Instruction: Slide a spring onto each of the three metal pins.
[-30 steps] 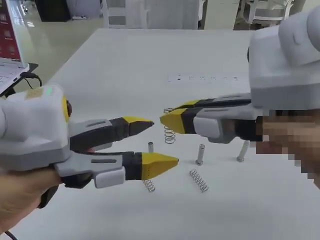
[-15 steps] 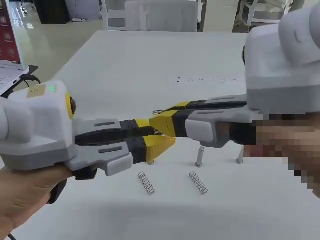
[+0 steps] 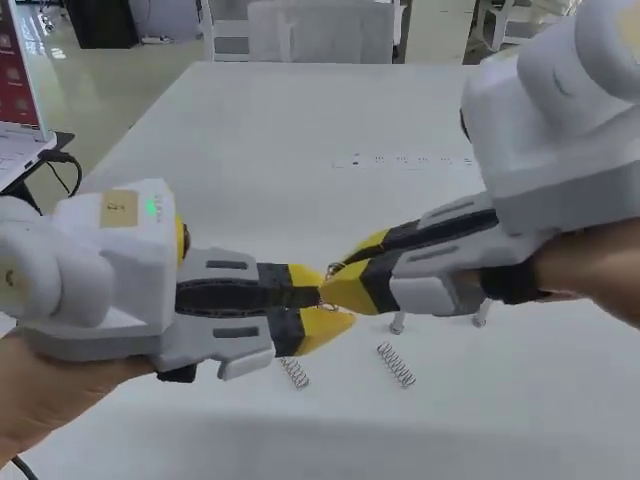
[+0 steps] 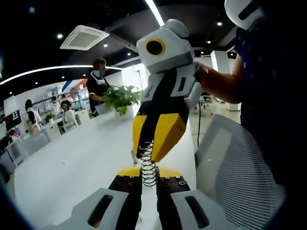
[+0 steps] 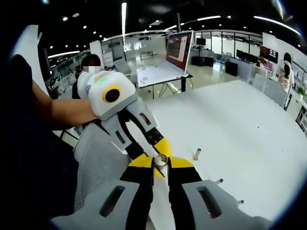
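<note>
A wide white table (image 3: 250, 150) stands in a bright open office, with a laptop (image 3: 15, 130) at its 9 o'clock edge in the head view. Over the table the two tools meet tip to tip. The left tool (image 4: 149, 173) comes in from 8 o'clock in the head view, its jaws drawn together on the lower end of a spring (image 4: 148, 163). The right tool (image 5: 160, 168) reaches in from 3 o'clock, its yellow tips pinched on the other end of that spring. In the right gripper view the coil shows end-on as a small ring between the jaws. The spring is held in the air between both tools, clear of the table. At about 5 o'clock of the meeting tips in the head view two loose springs (image 3: 397, 363) lie flat on the table, near each other but apart. At 4 o'clock two pins (image 3: 398, 322) stand upright and bare. The right gripper view shows three pins in a row running toward 5 o'clock, just beyond the tips. In the left gripper view a mesh chair (image 4: 240, 167) sits at 4 o'clock, while a plant (image 4: 120, 98) and several people (image 4: 98, 84) are farther off at 10 o'clock.
</note>
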